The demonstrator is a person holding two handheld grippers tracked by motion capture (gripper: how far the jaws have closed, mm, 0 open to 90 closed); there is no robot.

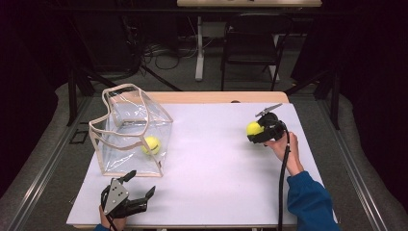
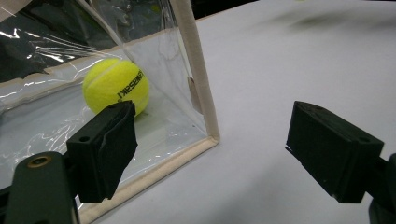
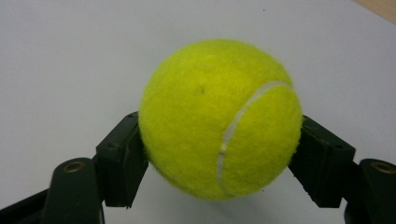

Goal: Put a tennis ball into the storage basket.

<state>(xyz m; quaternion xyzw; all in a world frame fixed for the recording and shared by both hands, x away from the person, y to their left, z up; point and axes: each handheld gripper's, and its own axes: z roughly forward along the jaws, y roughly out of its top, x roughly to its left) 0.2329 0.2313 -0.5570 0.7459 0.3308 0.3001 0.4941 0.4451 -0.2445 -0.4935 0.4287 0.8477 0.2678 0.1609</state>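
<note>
Looks like the job here is loading tennis balls into the clear bag (image 1: 131, 132), and we're mid-carry on the second one. One ball (image 1: 151, 145) already sits inside the bag, down at its near right corner, over on the left side of the table (image 1: 216, 159).

The right gripper (image 1: 256, 131) is out on the right side of the table, clamped on the other tennis ball (image 1: 253, 128). In the right gripper view both jaws press against the ball's sides (image 3: 219, 119), closed about as far as the ball allows, and it looks lifted just off the white surface, though I can't be sure.

The left gripper (image 1: 139, 185) rests at the near left edge, just in front of the bag. Its jaws are spread wide with nothing between them; in the left gripper view its fingers (image 2: 105, 147) frame the bag's near corner (image 2: 205, 135) without touching it.

My guess for the next move: swing the held ball left across the table, get it above the bag's open top between the floppy handles, then let go. The left one might need to steady the rim, since that plastic looks saggy.
</note>
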